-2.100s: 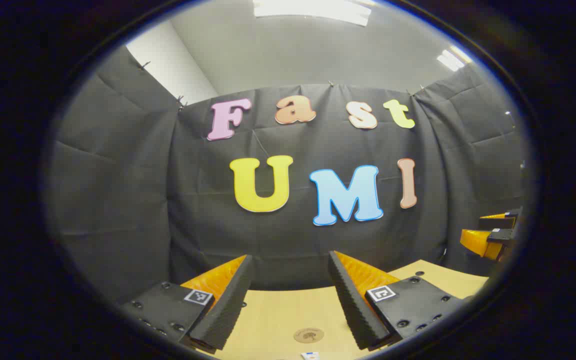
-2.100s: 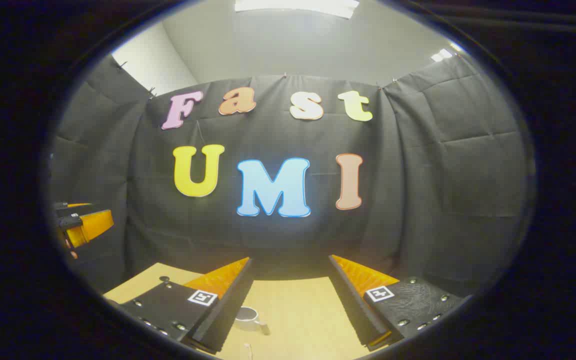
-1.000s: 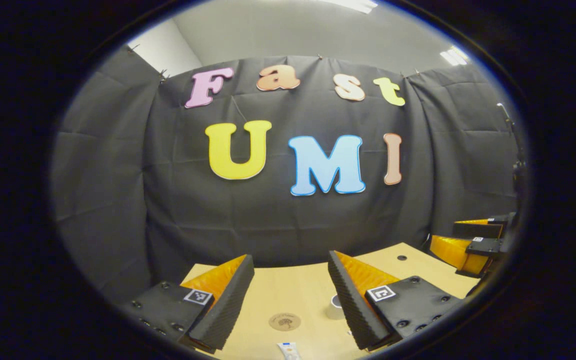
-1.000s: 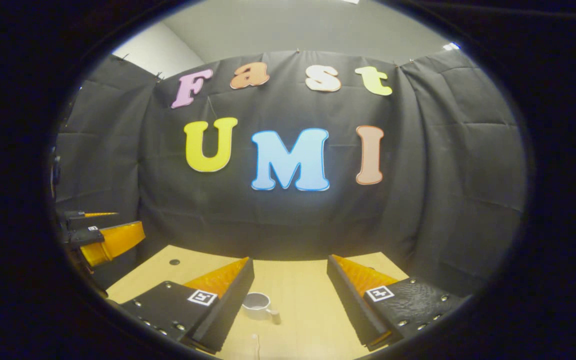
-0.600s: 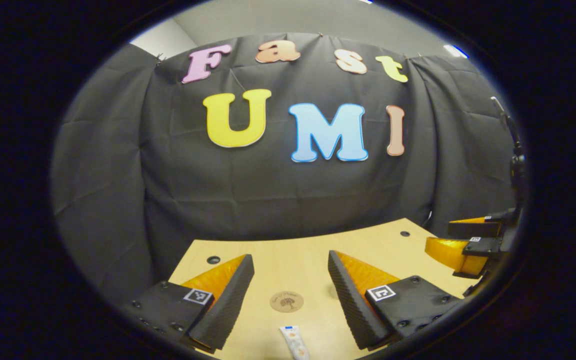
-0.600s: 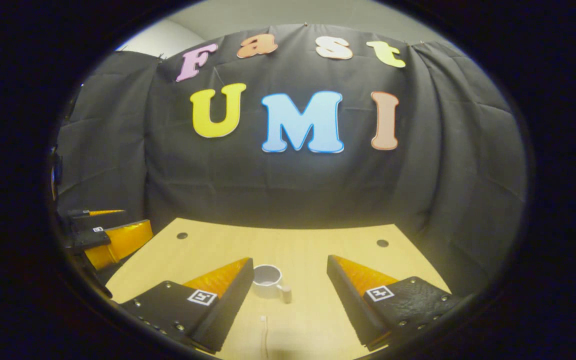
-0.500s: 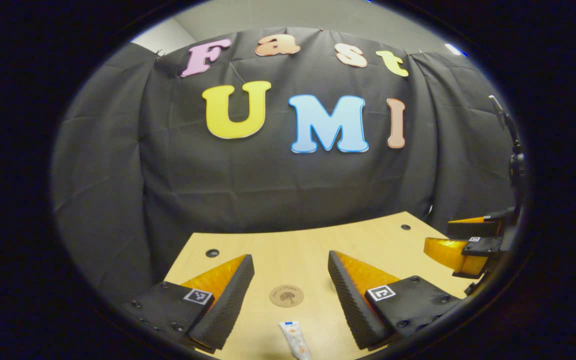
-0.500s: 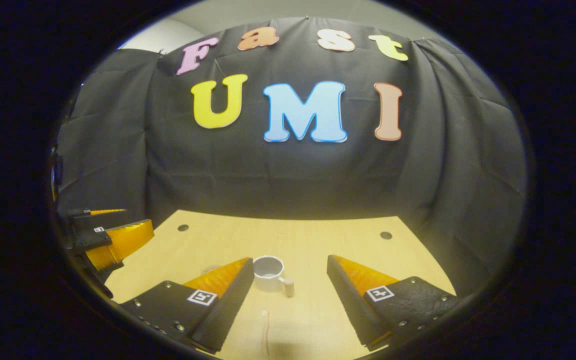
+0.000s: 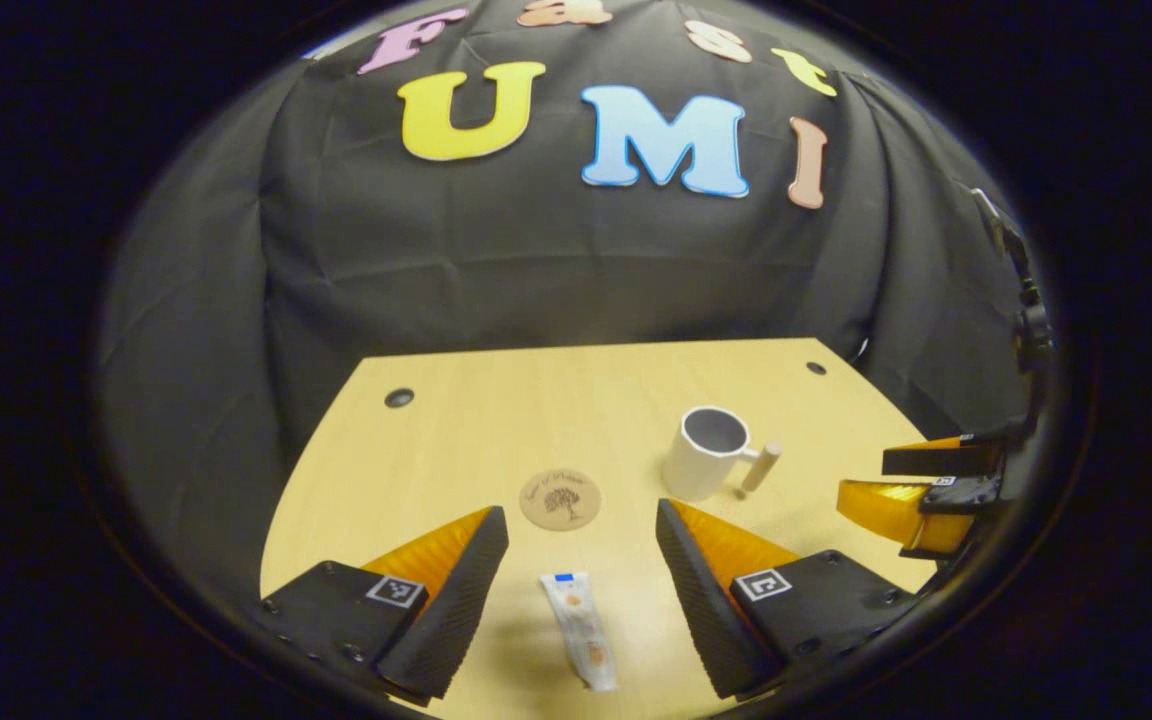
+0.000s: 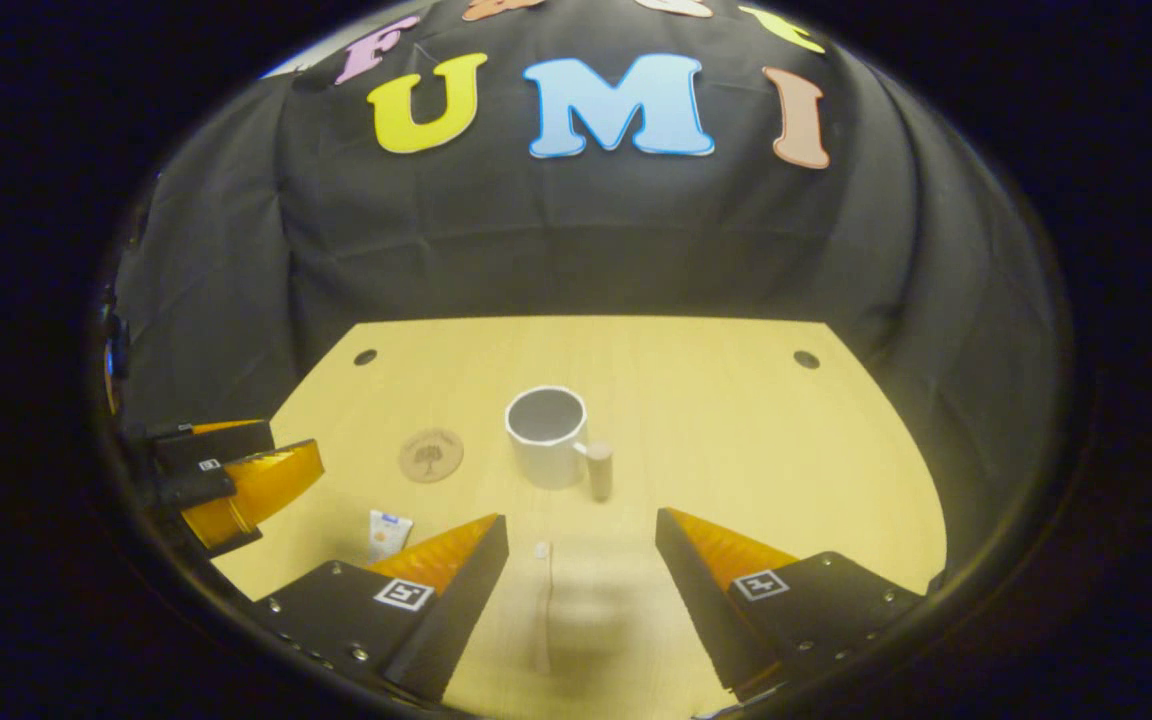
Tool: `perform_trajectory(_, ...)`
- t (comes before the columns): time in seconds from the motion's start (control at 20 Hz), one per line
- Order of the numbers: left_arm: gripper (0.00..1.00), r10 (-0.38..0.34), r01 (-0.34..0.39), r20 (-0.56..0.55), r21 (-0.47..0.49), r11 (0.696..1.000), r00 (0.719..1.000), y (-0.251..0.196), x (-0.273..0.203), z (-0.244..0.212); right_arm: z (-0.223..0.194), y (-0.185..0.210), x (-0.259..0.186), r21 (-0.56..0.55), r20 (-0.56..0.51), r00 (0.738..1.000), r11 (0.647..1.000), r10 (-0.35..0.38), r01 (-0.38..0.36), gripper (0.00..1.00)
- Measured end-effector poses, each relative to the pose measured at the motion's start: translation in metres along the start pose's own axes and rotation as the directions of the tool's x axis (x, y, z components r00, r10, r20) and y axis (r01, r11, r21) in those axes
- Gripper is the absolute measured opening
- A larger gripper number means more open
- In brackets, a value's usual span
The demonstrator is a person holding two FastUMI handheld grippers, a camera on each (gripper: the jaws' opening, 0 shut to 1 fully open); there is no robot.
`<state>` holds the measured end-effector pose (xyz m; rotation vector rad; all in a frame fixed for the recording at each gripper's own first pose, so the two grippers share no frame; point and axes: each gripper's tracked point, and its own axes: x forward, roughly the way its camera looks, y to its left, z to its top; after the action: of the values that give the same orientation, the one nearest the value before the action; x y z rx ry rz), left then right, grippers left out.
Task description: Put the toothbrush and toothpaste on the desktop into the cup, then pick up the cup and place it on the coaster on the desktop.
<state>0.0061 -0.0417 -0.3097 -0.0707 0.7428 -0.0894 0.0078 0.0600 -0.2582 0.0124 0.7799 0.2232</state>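
Two grippers have tipped down: left gripper (image 9: 581, 530) and right gripper (image 10: 581, 535), jaws apart, empty. Toothpaste (image 9: 581, 630) and toothbrush (image 10: 541, 600) lie nearer than the cup (image 10: 548, 435), coaster (image 10: 431, 455) beside it; grasping looks next.

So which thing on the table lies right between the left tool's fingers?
The toothpaste tube, lying flat between them; the coaster and cup sit farther off.

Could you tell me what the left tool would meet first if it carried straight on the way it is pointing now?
Most likely the toothpaste, which lies on the desk between the open left tool's fingers. The coaster sits beyond it; depth is hard to judge.
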Motion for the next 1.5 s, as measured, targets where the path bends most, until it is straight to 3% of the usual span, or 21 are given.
perform_trajectory(0.2, 0.96, 0.009, -0.011, -0.149, -0.018, 1.000, 0.989, 0.006, 0.022, -0.050, -0.040, 0.002, 0.021, -0.005, -0.141, 0.990, 1.000, -0.002, 0.001, 0.89)
perform_trajectory(0.3, 0.95, 0.009, -0.014, -0.195, -0.022, 1.000, 0.981, 0.004, 0.031, -0.066, -0.056, 0.002, 0.028, -0.016, -0.202, 0.979, 1.000, -0.005, 0.002, 0.93)
perform_trajectory(0.65, 0.95, 0.012, -0.025, -0.393, -0.027, 0.999, 0.920, 0.006, 0.051, -0.129, -0.114, 0.010, 0.050, -0.052, -0.429, 0.903, 0.998, 0.001, -0.026, 0.93)
perform_trajectory(1.0, 0.98, 0.039, -0.055, -0.535, -0.014, 0.998, 0.844, 0.015, 0.055, -0.169, -0.141, 0.017, 0.063, -0.114, -0.540, 0.841, 0.993, -0.029, -0.039, 0.93)
perform_trajectory(1.3, 0.98, 0.056, -0.075, -0.603, -0.006, 0.997, 0.796, 0.016, 0.056, -0.193, -0.164, 0.018, 0.071, -0.124, -0.601, 0.798, 0.992, -0.046, -0.036, 0.93)
perform_trajectory(1.5, 0.96, 0.044, -0.068, -0.607, -0.016, 0.998, 0.793, 0.011, 0.058, -0.190, -0.163, 0.019, 0.074, -0.104, -0.609, 0.792, 0.994, -0.042, -0.027, 0.92)
